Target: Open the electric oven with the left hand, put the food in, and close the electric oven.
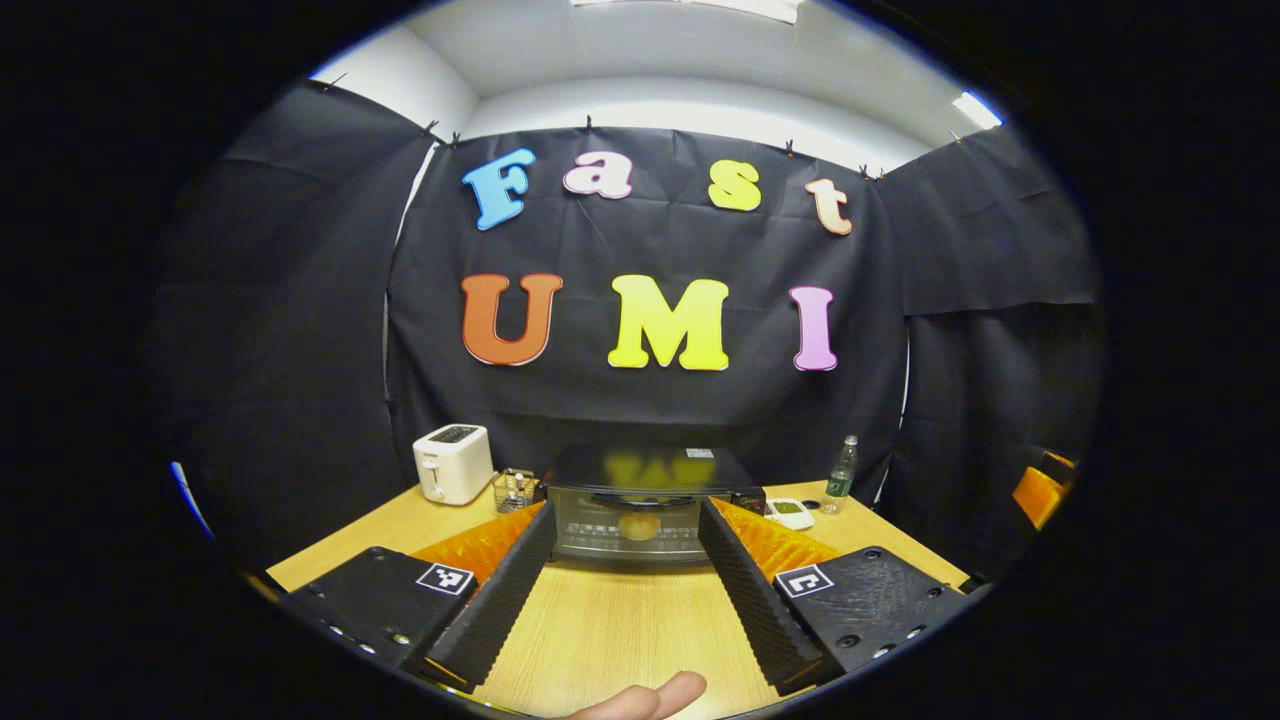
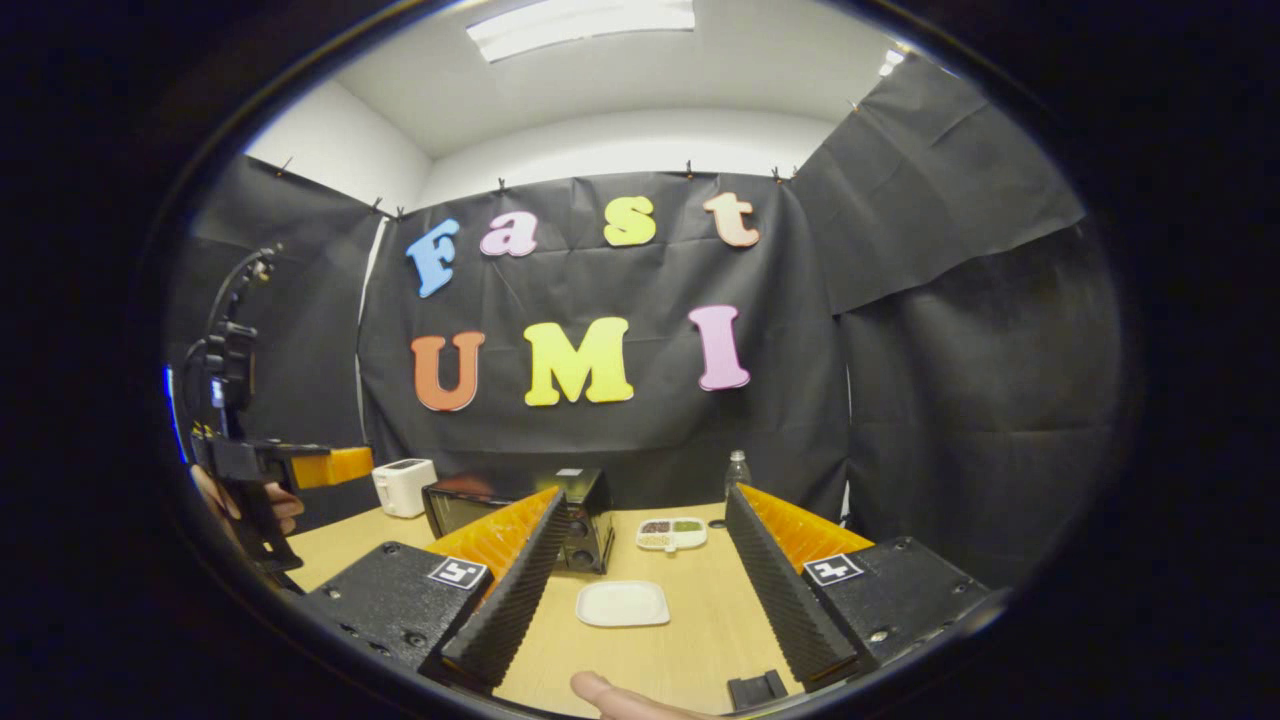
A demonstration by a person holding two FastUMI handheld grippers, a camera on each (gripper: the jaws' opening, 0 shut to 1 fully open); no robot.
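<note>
- Your left gripper (image 1: 625,560) has its fingers spread wide with nothing between them, held level above the wooden table (image 1: 620,630) and aimed straight at the electric oven (image 1: 645,505).
- Your right gripper (image 2: 640,560) also has its fingers wide apart and empty, hovering over the table's right part and pointing toward the back wall.
- A fingertip (image 1: 650,698) of your left hand shows at the bottom edge of the left gripper view, and one of your right hand (image 2: 610,695) at the bottom of the right gripper view.
- The oven stands at the back of the table with its door closed; through the glass a round, pale piece of food (image 1: 640,525) sits inside on the rack.
- A white plate (image 2: 622,604) lies on the table between the right gripper's fingers in that view, and it looks bare.
- A small divided dish (image 2: 672,532) lies farther back, just right of the oven, with dark and green contents in its compartments; what they are is too small to tell.
- A bottle (image 1: 842,472) stands upright near the back wall, beyond the dish.
- A white toaster (image 1: 453,462) stands to the oven's left, with a small wire basket (image 1: 516,490) between them; its contents are unclear.
- From the right gripper view, your left hand (image 2: 245,505) holds its gripper raised at the left edge, well apart from the right one.
</note>
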